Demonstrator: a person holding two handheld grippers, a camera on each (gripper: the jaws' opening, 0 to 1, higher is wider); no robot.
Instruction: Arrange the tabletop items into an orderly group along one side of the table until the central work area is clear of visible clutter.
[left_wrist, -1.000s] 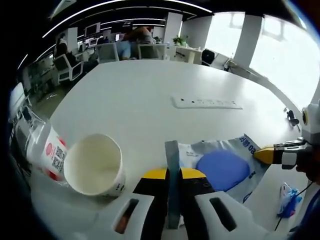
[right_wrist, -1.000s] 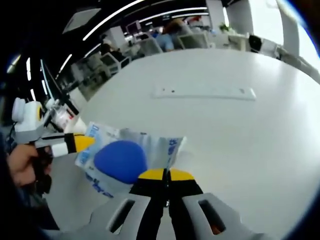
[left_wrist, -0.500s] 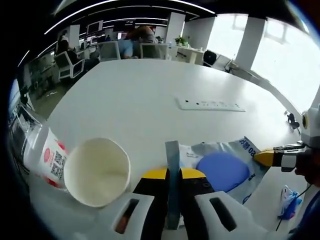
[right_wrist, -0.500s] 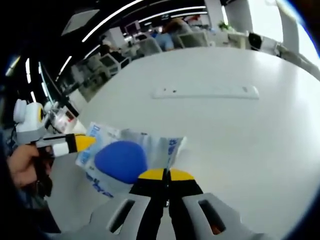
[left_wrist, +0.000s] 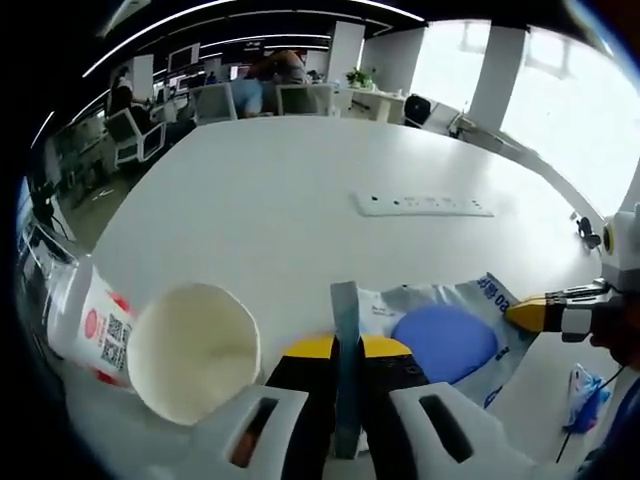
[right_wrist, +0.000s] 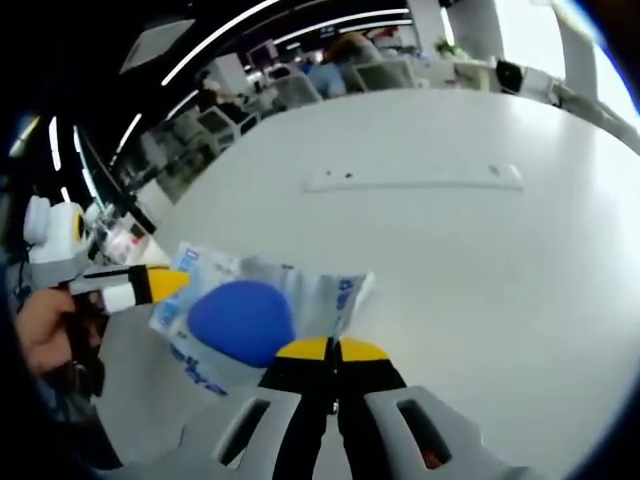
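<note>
A silver pouch (left_wrist: 445, 340) with a blue oval on it is stretched just above the white table (left_wrist: 280, 200), held between both grippers. My left gripper (left_wrist: 345, 345) is shut on the pouch's near edge, which stands up as a grey strip between the jaws. My right gripper (left_wrist: 525, 312) comes in from the right, shut on the pouch's printed far corner. In the right gripper view the same pouch (right_wrist: 240, 320) lies ahead of my right gripper (right_wrist: 332, 348), shut on its edge. The left gripper (right_wrist: 165, 285) pinches the opposite corner there.
A white paper cup (left_wrist: 195, 350) lies on its side left of the left gripper, touching a bottle (left_wrist: 85, 320) with a red label. A white power strip (left_wrist: 425, 205) sits mid-table. A small blue item (left_wrist: 583, 385) lies at the right edge. Office chairs and a person are beyond the table.
Both views shifted only slightly with the hands. The pouch stays held between the two grippers, and the cup and bottle lie as before.
</note>
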